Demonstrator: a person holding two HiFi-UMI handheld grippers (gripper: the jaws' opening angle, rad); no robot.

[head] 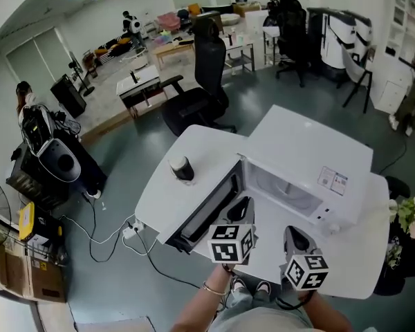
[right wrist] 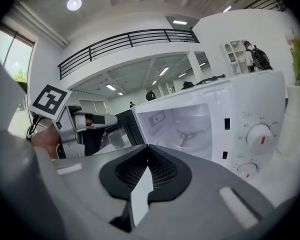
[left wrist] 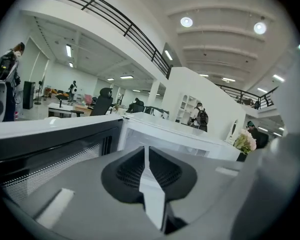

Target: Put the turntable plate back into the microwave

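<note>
Left gripper (head: 241, 208) and right gripper (head: 295, 236) were both pinched shut on nothing by the open microwave (head: 311, 161), with no turntable plate outside it, so I reckoned it already sat over the three-armed hub (right wrist: 189, 134), though I couldn't confirm.

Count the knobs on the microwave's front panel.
2: the upper knob and the lower knob beneath it, both right of the open cavity; none appear hidden.
</note>
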